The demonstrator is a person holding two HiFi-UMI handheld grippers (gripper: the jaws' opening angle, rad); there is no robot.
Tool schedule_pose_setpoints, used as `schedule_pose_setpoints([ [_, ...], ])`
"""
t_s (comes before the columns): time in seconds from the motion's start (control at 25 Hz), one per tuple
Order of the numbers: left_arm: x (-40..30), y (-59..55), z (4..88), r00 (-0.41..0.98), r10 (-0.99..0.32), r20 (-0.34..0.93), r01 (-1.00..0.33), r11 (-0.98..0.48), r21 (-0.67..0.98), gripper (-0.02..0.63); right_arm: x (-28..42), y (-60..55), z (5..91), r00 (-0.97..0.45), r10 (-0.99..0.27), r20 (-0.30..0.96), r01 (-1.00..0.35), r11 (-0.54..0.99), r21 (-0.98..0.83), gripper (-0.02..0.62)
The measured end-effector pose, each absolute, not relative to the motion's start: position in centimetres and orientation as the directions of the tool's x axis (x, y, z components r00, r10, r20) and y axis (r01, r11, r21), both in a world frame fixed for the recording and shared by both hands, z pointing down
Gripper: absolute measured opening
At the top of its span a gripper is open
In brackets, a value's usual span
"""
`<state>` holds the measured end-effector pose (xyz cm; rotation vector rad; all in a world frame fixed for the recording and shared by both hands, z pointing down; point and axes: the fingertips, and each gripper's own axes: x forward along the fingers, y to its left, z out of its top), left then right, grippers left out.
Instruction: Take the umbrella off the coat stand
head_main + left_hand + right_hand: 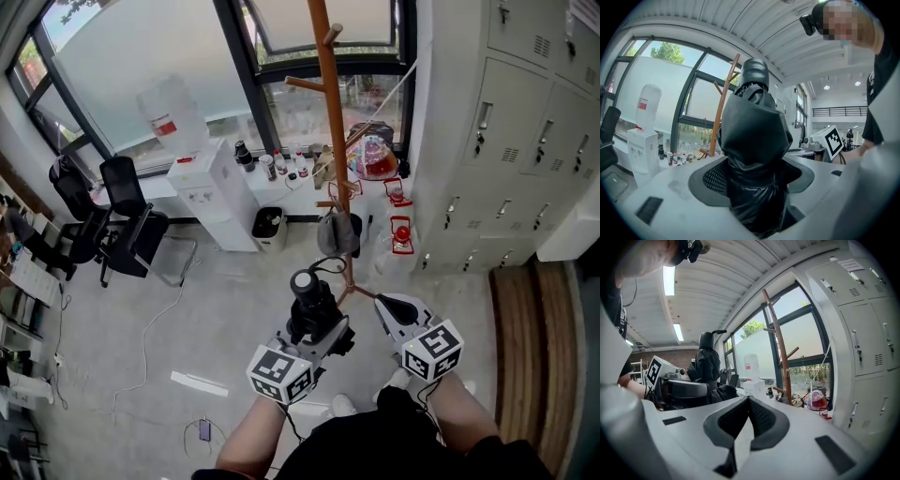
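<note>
A black folded umbrella [309,302] stands upright in my left gripper [323,339], which is shut on its fabric body. In the left gripper view the umbrella [757,136] fills the middle, pinched between the jaws of the left gripper [757,190]. Its thin wrist loop [330,266] curls toward the pole of the coat stand [333,141]; I cannot tell whether it touches. The brown wooden stand [721,112] rises just beyond the umbrella. My right gripper [392,307] is shut and empty, to the right of the stand's foot. In the right gripper view its jaws [747,414] meet, and the stand [780,348] is ahead.
A grey bag [337,234] hangs low on the stand. A water dispenser [211,187] and a bin [269,223] stand by the window, with office chairs [122,225] at left. Grey lockers [511,141] line the right side. Red items [377,157] sit behind the stand.
</note>
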<state>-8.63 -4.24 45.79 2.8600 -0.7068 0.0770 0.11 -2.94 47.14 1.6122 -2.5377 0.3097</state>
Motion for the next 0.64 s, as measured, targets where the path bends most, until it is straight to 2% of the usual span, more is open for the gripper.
schedule_pose_setpoints([
  [0.64,-9.29,-4.55,45.81,0.882,-0.462,0.097,-0.472,-0.863,0.182,0.295,-0.46,-3.28,47.03,-0.428,-0.878,0.212,-0.904,0.415,-0.108,0.054],
])
